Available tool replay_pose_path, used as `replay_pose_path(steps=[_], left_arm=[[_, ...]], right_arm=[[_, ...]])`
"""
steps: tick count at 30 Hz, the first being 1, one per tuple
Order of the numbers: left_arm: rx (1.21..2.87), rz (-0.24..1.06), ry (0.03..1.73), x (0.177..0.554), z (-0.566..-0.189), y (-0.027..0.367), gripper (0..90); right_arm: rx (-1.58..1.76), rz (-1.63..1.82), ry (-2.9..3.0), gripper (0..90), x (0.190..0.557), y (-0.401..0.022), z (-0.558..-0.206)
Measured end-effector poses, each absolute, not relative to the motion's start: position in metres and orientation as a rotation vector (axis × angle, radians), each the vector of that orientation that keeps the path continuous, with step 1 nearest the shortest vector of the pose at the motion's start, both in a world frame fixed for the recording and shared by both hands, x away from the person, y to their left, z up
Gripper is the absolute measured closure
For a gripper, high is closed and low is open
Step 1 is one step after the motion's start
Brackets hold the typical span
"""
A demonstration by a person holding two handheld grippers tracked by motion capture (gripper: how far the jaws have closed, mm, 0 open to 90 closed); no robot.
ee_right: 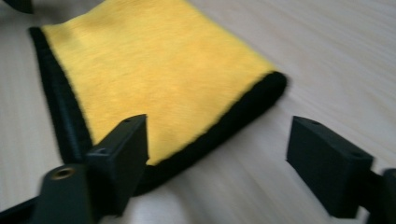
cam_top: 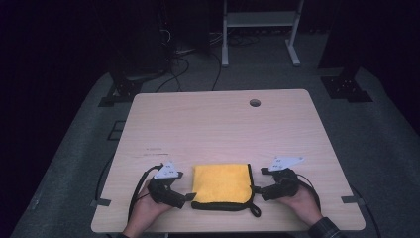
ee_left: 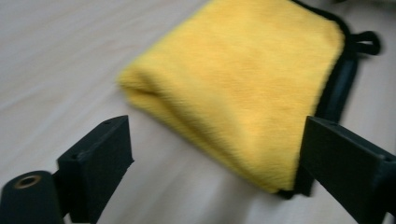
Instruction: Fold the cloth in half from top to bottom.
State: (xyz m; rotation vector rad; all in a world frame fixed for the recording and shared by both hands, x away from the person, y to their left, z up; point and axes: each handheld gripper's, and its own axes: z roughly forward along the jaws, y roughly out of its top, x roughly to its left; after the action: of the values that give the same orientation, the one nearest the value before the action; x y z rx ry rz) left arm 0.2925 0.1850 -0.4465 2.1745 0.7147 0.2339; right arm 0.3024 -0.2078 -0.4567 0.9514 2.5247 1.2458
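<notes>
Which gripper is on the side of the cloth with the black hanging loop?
The right gripper. The loop sticks out at the near right corner of the yellow cloth; the left gripper faces the plain folded edge.

Pale table (cam_top: 218,124) (round hole (cam_top: 254,103)), white frame (cam_top: 260,29).

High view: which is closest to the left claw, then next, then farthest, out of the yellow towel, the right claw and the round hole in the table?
From the left claw:
1. Yellow towel, right beside it, near edge.
2. Right claw, on the towel's other side.
3. Round hole, far side of the table.
</notes>
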Motion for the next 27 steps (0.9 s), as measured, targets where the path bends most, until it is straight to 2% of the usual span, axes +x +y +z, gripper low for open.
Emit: replay_pose_path(steps=[4,9,17,27], left_arm=[[2.184,0.281,0.757,0.295,-0.448,0.198,2.2],[2.195,0.338,0.794,0.296,-0.452,0.213,0.8],[2.234,0.402,0.866,0.298,-0.465,0.238,0.0],[2.24,0.392,0.943,0.304,-0.48,0.261,0.0]], right_arm=[[1.03,1.254,2.47,12.3,0.308,-0.227,-0.457],[1.119,1.216,2.425,8.3,0.311,-0.245,-0.461],[1.191,1.117,2.382,8.3,0.314,-0.272,-0.469],[1.231,0.995,2.328,7.5,0.322,-0.285,-0.484]])
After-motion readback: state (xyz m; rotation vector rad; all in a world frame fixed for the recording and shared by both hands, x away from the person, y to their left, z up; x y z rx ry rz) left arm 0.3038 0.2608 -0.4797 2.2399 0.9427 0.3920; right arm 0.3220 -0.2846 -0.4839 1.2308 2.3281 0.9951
